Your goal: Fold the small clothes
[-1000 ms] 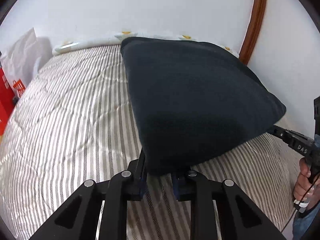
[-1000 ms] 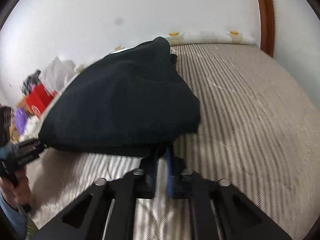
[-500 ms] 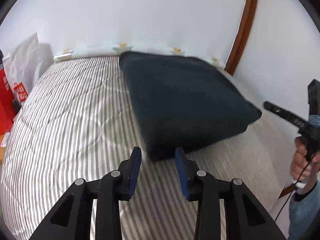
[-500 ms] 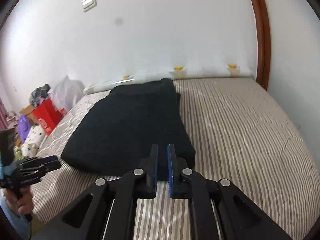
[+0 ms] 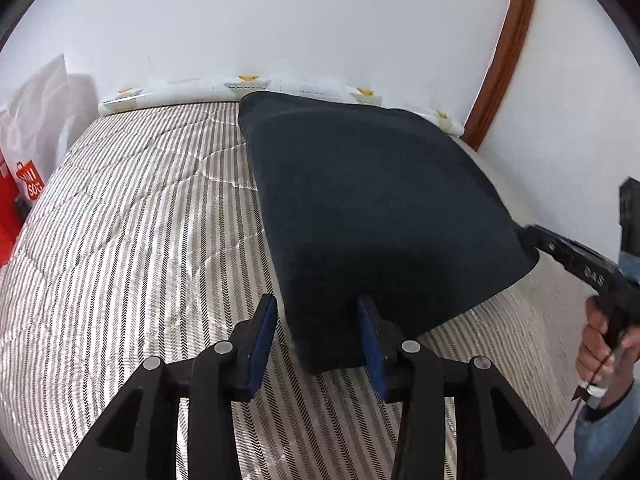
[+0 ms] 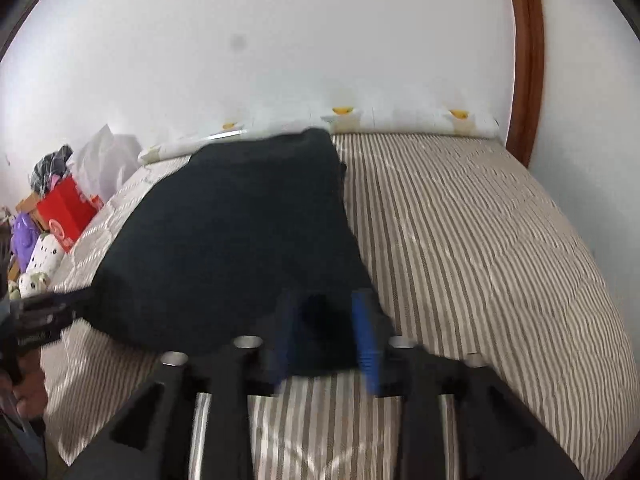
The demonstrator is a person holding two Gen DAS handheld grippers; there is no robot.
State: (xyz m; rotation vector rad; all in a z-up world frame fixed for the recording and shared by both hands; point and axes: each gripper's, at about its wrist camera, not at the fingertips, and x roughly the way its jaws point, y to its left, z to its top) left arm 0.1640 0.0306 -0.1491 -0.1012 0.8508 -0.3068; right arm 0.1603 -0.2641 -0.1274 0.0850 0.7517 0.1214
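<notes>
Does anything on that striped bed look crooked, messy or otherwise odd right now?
Nothing much stands out. The dark folded garment lies fairly flat on the striped bedspread, though its near edge bulges slightly between the open left gripper and right gripper, whose jaws have just been opening.

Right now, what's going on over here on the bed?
A person with a gripper in each hand is folding a dark garment on the striped bedspread. The left gripper and right gripper have both just been opening, a near corner of the cloth between each pair of jaws, apparently unclamped.
</notes>
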